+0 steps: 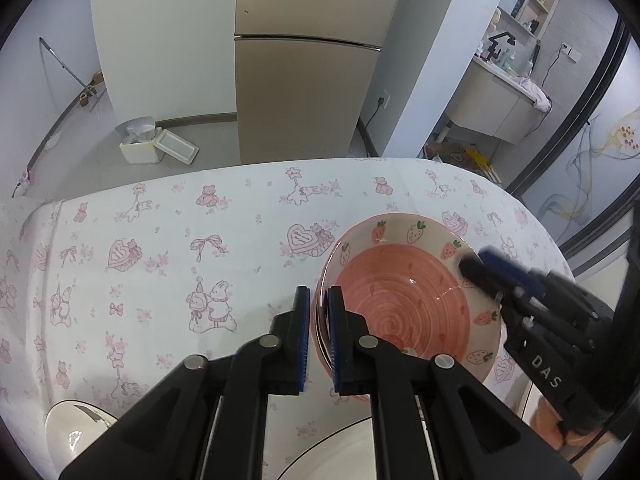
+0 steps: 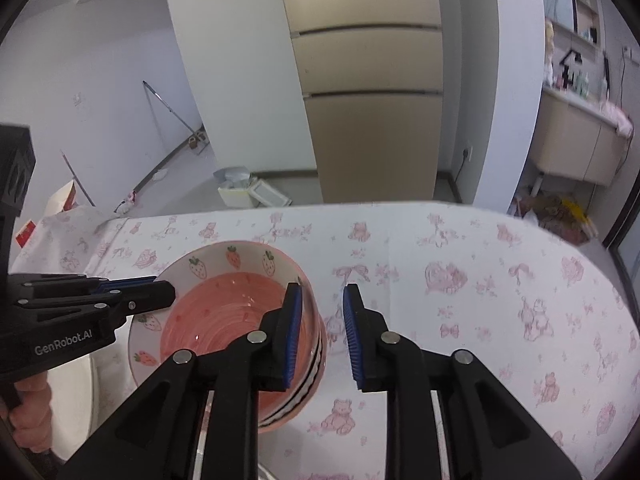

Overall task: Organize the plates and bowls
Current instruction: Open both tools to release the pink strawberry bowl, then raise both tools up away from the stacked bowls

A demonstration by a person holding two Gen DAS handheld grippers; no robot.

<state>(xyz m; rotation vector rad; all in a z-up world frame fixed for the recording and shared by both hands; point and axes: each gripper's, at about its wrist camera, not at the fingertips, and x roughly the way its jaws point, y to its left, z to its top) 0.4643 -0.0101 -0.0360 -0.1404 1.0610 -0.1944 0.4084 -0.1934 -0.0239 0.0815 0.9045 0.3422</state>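
Glossy round strawberry bowl (image 1: pixel 404 292), rim between ribbed left claw (image 1: pixel 319 312) pads.

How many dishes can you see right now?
3: the strawberry bowl between both grippers, a white plate at the near edge, another white dish near-left. Others may be out of view.

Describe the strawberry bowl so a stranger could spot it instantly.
Find the table under the pink-printed tablecloth. Near its front edge, between both grippers, is the strawberry bowl. Unlike the plain white plates beside it, it has a pink swirled centre.
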